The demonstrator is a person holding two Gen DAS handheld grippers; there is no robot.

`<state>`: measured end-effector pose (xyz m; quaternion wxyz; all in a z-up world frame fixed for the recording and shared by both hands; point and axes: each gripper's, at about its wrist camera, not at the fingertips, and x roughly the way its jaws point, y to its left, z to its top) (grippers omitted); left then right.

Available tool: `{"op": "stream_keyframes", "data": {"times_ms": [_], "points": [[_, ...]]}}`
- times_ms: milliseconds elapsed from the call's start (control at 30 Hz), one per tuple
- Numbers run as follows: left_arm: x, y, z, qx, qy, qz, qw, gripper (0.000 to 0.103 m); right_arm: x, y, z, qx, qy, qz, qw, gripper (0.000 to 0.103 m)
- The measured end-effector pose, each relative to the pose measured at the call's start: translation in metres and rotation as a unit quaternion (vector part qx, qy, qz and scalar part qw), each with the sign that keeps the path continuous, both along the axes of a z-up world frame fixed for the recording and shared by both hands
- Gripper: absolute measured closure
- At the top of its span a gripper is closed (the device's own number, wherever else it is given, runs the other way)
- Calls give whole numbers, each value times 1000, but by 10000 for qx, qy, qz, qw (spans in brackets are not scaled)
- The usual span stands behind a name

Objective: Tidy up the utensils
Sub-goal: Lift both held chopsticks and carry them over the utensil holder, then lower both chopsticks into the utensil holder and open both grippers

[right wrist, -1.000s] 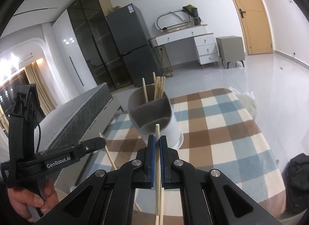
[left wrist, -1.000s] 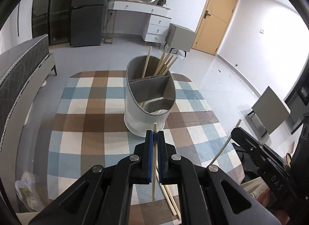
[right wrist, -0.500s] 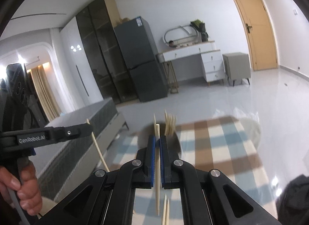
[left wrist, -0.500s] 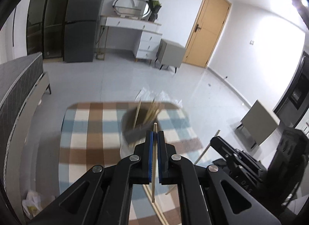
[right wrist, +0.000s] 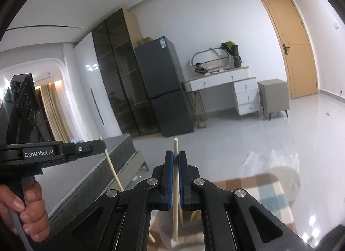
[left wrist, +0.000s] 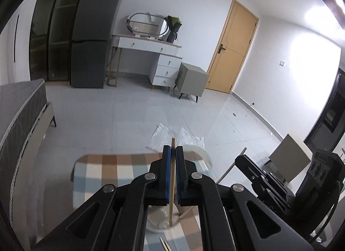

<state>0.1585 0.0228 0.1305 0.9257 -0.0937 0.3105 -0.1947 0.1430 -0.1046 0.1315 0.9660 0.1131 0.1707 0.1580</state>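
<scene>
My left gripper (left wrist: pixel 173 150) is shut on a wooden chopstick (left wrist: pixel 171 188) held upright between its blue pads; its lower end hangs over the white holder (left wrist: pixel 159 220), mostly hidden under the jaws. My right gripper (right wrist: pixel 176 156) is shut on a second chopstick (right wrist: pixel 175 197), also upright. In the right wrist view the left gripper (right wrist: pixel 64 149) shows at the left with its chopstick (right wrist: pixel 112 167). In the left wrist view the right gripper (left wrist: pixel 254 169) shows at the right with its chopstick (left wrist: pixel 231 165).
A checked cloth (left wrist: pixel 107 169) covers the table below. Loose chopsticks (left wrist: pixel 165 244) lie near the front edge. A grey bed (left wrist: pixel 19 117) stands at the left. A fridge (left wrist: pixel 92 44), white dresser (left wrist: pixel 151 57) and door (left wrist: pixel 232 50) are far back.
Both grippers have risen and tilted up with their chopsticks. The holder has dropped from the middle of the views to under the jaws, and the room now fills both views.
</scene>
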Motion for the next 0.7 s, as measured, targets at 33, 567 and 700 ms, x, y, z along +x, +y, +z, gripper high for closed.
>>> {"op": "stream_keyframes", "data": {"times_ms": [33, 567, 700], "points": [[4, 0, -1, -8, 0, -6, 10000, 103, 4, 0, 0, 3, -9, 5, 10000, 99], [44, 9, -44, 30, 244, 121, 9996, 103, 55, -1, -31, 159, 238, -38, 9996, 99], [43, 5, -47, 69, 265, 120, 9996, 103, 57, -3, -37, 171, 295, -47, 9994, 99]]}}
